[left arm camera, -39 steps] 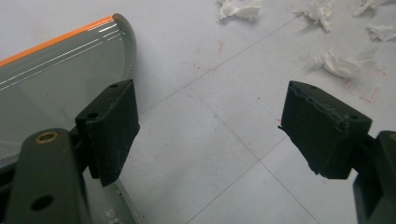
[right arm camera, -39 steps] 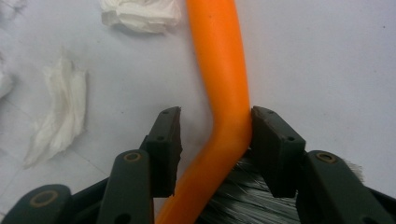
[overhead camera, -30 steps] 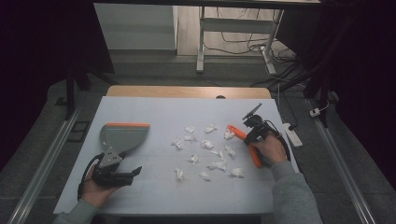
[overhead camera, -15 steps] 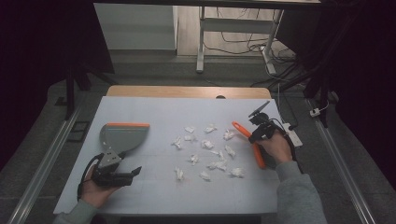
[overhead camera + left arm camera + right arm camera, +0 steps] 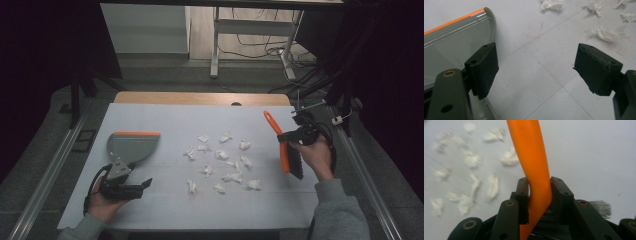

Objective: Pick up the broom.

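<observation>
A grey dustpan [image 5: 131, 147] with an orange lip lies at the left of the white table; its pan [image 5: 454, 37] also shows in the left gripper view. My left gripper [image 5: 142, 185] rests open just in front of it, with nothing between its fingertips. Several crumpled white paper scraps [image 5: 222, 155] lie scattered at mid-table, some visible as scraps [image 5: 607, 33] and blurred scraps [image 5: 475, 160] in the gripper views. At the right, my right gripper [image 5: 287, 137] is shut on the orange handle of a hand brush [image 5: 285, 150], lifted above the table. The handle [image 5: 534, 157] runs up between the jaws, bristles [image 5: 600, 207] below.
The white table [image 5: 165, 115] has a wooden strip along its far edge. Metal rails run along both sides of the table. A desk frame and cables stand on the floor beyond.
My right gripper has lifted the brush and swung it right, away from the scraps; the handle now points up and away. The left gripper and dustpan have not moved.
</observation>
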Demonstrator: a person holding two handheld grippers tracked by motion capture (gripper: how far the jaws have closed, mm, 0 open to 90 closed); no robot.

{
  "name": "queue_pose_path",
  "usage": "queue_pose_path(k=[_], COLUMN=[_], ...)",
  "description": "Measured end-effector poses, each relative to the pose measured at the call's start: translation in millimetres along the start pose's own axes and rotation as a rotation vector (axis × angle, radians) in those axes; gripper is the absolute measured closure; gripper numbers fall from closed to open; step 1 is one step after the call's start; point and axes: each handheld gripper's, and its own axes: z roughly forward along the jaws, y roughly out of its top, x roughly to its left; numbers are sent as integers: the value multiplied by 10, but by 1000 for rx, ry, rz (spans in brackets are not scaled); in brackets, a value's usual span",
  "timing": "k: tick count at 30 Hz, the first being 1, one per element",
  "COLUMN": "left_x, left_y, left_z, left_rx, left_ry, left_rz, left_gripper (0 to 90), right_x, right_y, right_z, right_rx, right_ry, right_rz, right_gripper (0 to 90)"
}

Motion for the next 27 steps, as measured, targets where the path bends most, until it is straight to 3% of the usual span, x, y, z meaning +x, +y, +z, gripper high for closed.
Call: queue_pose_path(k=[9,14,19,25,27], left_x=[-8,-20,-63,-143,-173], left_y=[5,14,47,123,149], left_z=[3,12,9,17,21], left_rx=[-3,-6,-26,-60,-76], left_ry=[-2,-3,-12,-22,-18], left_rz=[-2,2,3,14,22], left_gripper=[201,201,205,213,217], right_x=[267,399,553,786,869], right_y=[45,46,23,6,4], right_z=[65,120,174,214,237], right_rx=[-131,-202,-290,-380,-396], right_ry=[94,116,202,284,291], right_rz=[61,76,119,130,120], right_gripper=[704,704,704,704,704])
